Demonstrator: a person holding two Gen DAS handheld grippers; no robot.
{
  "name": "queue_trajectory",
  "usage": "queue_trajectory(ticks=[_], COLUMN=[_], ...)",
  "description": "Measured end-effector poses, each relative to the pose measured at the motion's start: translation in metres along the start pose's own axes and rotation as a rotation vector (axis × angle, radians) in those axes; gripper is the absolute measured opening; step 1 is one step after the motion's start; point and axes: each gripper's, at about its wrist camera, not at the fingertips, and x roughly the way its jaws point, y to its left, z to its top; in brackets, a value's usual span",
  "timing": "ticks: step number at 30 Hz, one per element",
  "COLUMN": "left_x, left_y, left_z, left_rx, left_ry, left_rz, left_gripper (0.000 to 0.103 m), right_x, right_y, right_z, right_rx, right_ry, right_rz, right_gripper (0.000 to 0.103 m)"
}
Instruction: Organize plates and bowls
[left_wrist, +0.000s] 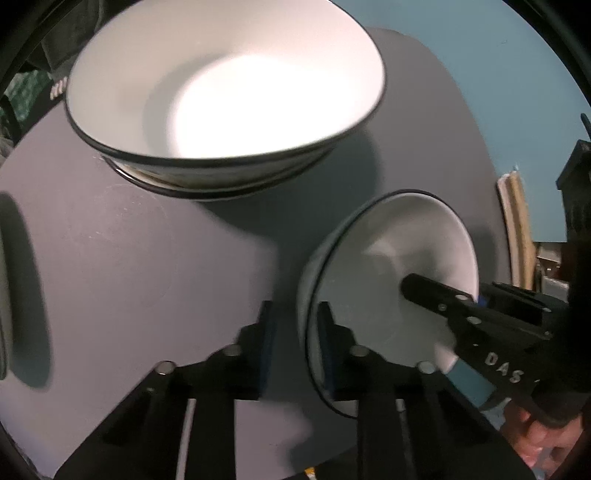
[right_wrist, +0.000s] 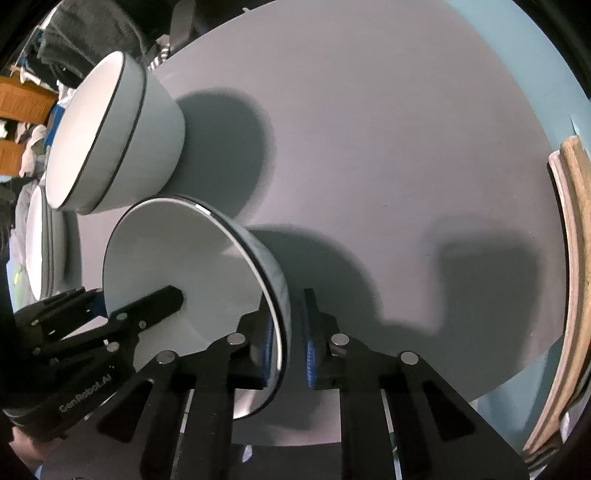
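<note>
bowl (left_wrist: 388, 280) sits on the grey tabletop (left_wrist: 147, 258), both grippers pinching opposite sides of its rim: left gripper (left_wrist: 297, 347) jaws closed on the near wall, right gripper (right_wrist: 288, 332) jaws closed on the far wall. stacked bowls (left_wrist: 225, 92) stand nearby.

small bowl (left_wrist: 388, 258) on table (left_wrist: 129, 240) | stacked bowls (left_wrist: 225, 81) behind it | both grippers on its opposite rims
</note>
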Motion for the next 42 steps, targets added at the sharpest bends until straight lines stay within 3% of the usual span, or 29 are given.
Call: queue_trajectory(ticks=[1,10,11,16,31,42], left_x=[0.000,-0.003,-0.005,-0.015,-0.083,-0.114], left_y=[-0.001,-0.007,-0.008,-0.007,-0.004,0.010], left_z=[0.000,0.002,0.000,-0.003,-0.023,0.020], left_rx=[0.002,0.034,0.038,0.050,0.008,0.007], left_ry=[-0.001,-0.003,-0.004,0.003,-0.081,-0.151], left_rz=[-0.011,0.033,0.037,0.049,0.037,0.072], left_gripper=[0.011,0.009,0.009,0.009,0.010,0.010], right_x=[-0.001,-0.006,0.002,-0.005,-0.044,-0.054], right_y=[0.002,0.018,0.022,0.034,0.089,0.102], right_z=[0.000,-0.002,0.015,0.022,0.035,0.062], right_rx=[-0.003,-0.014,-0.018,-0.029,-0.122,-0.173], right_ry=[0.001,0.015,0.018,0.028,-0.011,-0.057], right_rz=[0.001,-0.028,-0.030,-0.035,-0.052,-0.044], right_gripper=[0.008,0.007,0.007,0.007,0.007,0.007])
